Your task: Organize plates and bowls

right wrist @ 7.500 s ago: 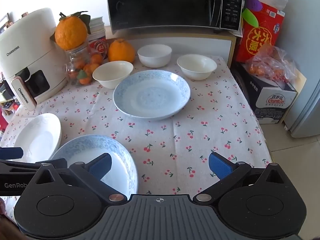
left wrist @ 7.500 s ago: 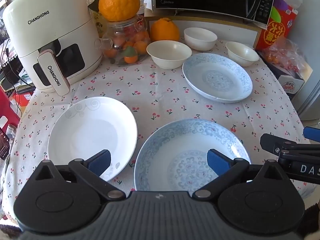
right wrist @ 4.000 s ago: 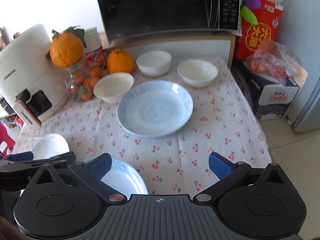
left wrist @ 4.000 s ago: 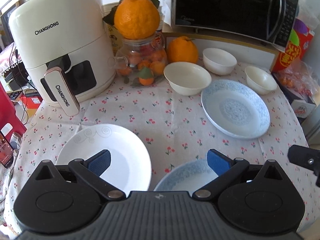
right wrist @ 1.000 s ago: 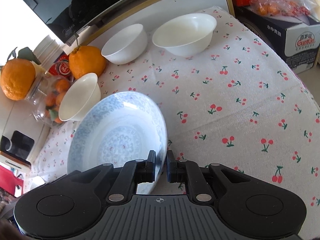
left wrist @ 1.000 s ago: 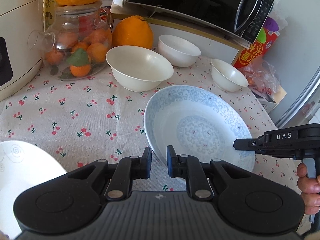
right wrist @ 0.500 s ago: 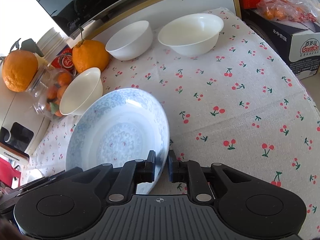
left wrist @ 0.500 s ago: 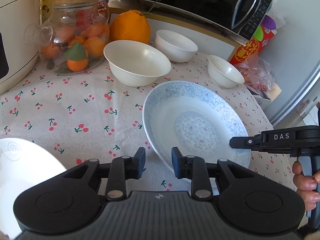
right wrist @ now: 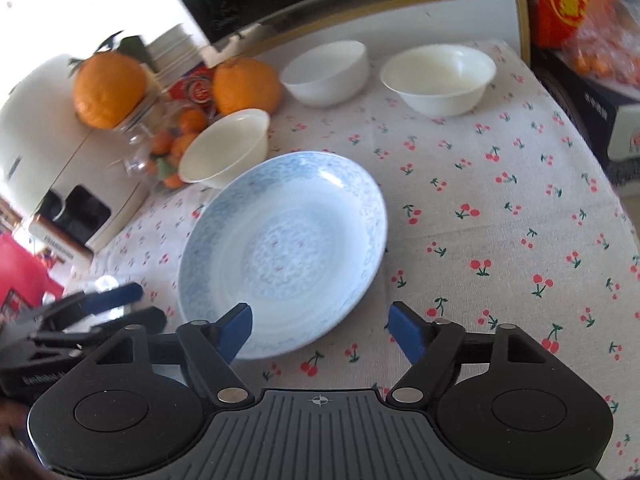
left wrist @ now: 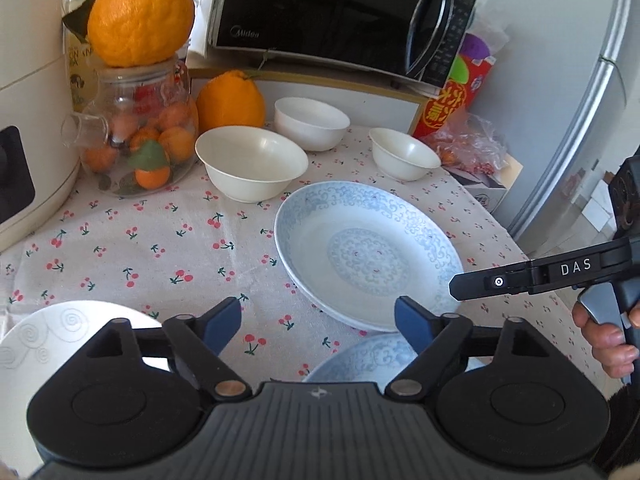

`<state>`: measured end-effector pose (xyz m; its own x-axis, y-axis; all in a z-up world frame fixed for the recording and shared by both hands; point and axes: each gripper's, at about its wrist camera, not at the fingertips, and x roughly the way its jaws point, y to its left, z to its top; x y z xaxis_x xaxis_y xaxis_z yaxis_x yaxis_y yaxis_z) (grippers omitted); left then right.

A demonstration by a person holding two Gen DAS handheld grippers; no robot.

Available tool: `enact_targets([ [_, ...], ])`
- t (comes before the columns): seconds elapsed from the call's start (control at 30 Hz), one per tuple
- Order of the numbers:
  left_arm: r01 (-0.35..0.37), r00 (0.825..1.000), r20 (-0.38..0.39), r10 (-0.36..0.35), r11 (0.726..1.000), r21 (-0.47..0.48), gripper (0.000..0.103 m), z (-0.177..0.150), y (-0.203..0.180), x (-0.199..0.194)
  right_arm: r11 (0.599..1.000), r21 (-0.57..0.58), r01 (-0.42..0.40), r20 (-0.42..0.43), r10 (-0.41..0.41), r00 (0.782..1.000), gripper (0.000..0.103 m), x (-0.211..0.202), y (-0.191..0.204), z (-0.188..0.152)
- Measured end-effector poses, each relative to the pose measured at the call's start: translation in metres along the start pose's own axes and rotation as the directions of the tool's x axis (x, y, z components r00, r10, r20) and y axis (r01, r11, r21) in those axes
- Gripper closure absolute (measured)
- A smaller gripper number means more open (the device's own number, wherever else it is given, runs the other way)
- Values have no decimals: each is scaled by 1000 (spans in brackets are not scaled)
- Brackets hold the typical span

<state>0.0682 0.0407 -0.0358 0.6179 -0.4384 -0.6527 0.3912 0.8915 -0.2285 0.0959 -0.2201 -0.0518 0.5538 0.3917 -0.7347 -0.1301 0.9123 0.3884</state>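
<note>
A blue-patterned plate (left wrist: 368, 252) (right wrist: 284, 248) lies on the cherry-print tablecloth (left wrist: 140, 240), just beyond both grippers. My left gripper (left wrist: 318, 322) is open and empty at its near rim. My right gripper (right wrist: 320, 326) is open and empty at its near right rim. A second blue-patterned plate (left wrist: 360, 360) shows under my left gripper. A white plate (left wrist: 48, 340) lies at the near left. Three white bowls stand behind: a wide one (left wrist: 251, 162) (right wrist: 224, 148), one at the back (left wrist: 311, 122) (right wrist: 326, 72), one at the right (left wrist: 404, 152) (right wrist: 438, 78).
A glass jar of oranges (left wrist: 136, 136), a loose orange (left wrist: 230, 102), a white air fryer (left wrist: 28, 112) and a microwave (left wrist: 340, 12) line the back. A red box (left wrist: 460, 96) and bagged fruit (left wrist: 472, 148) stand at the right. The table edge drops off at the right (right wrist: 616, 208).
Both grippers were shut on the rim of the blue-patterned plate. Both have now opened and drawn back a little, and the plate rests on the tablecloth.
</note>
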Motion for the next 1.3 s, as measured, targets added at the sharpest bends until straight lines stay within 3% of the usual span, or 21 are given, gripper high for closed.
enact_targets([
  [0.17,27,999,33,-29,998,63,7,-17,-6,-21,998,-61,-28,28,30,999,18,-11,10,-13],
  [0.23,29,999,36,-33,995,93,5,-26,-11,-28,997,-70,-32,32,34,999,13,-12,13,-18],
  [0.43,20,999,21,-24,983,181,4,-52,-24,-43,991,-132,-36,31,41,999,12,-13,27,-33],
  [0.73,44,999,10,-47,976,213,2,-77,-33,-59,963,-268,-40,33,50,998,8,-11,51,-52],
  [1.3,78,995,-78,-69,990,120,3,-96,-31,-49,902,-428,-64,-69,38,997,8,11,76,-89],
])
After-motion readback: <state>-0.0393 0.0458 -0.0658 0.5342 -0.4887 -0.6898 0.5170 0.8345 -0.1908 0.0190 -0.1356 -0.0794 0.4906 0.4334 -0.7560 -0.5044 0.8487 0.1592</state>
